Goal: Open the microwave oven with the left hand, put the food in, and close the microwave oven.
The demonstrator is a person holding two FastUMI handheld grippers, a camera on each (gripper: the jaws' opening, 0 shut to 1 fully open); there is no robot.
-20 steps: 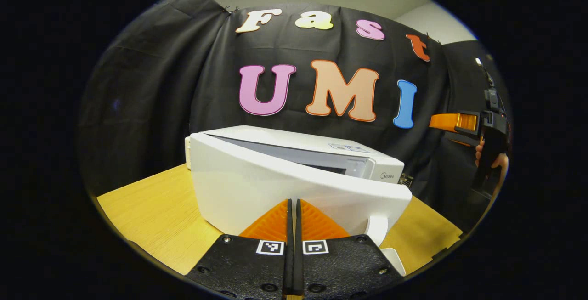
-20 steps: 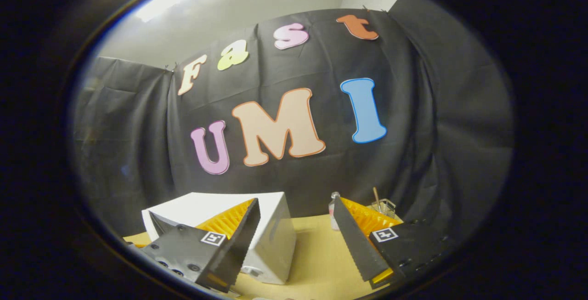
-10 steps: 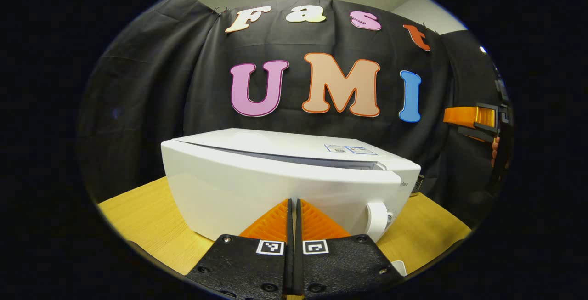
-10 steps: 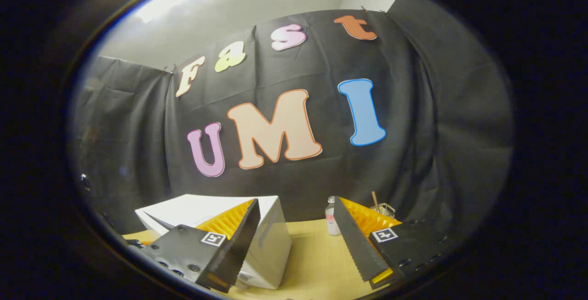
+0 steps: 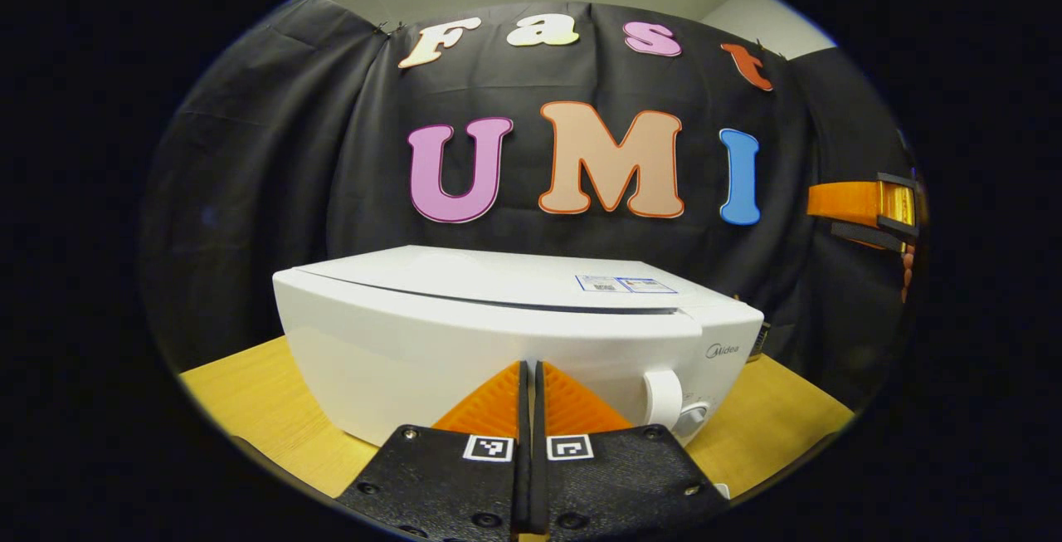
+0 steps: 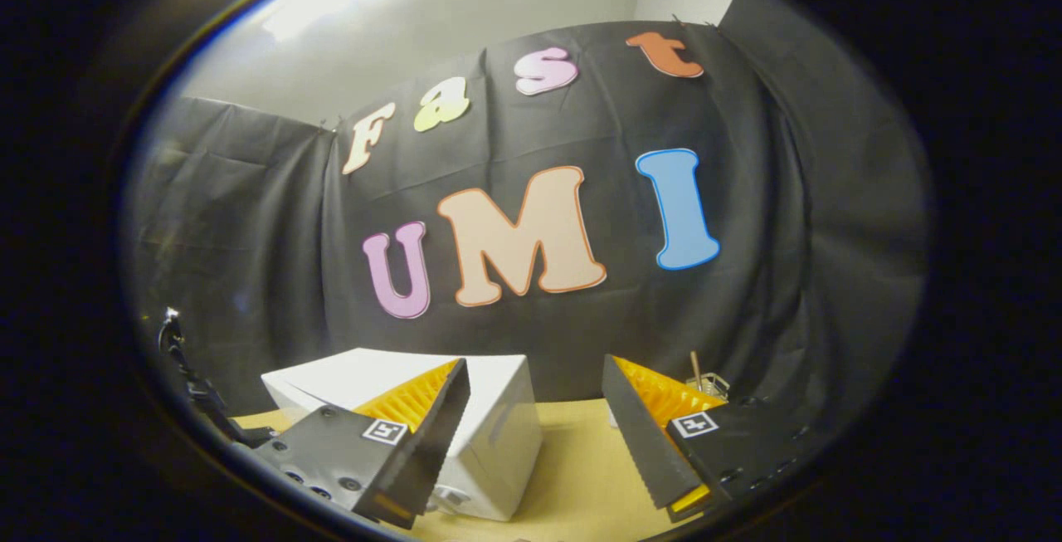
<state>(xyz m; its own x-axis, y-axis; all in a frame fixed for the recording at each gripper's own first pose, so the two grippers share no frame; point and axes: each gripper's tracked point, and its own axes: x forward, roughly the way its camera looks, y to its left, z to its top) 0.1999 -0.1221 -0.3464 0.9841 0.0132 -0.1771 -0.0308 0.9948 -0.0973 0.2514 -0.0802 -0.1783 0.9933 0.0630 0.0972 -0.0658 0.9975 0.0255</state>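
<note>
**Microwave oven closed on the counter, left tongs pressed together at its front**

In the left gripper view, the white microwave oven point(image 5: 514, 334) is seen at the centre on the wooden counter point(image 5: 249, 401), its door drawn flush. The left tongs point(image 5: 528, 376) are brought fully together at 6 o'clock, nothing held between them, their tips set against the door's front. The right tongs point(image 6: 535, 397) are spread wide and empty; in the right gripper view the oven lies at 7 o'clock. The food cannot be made out.
</note>
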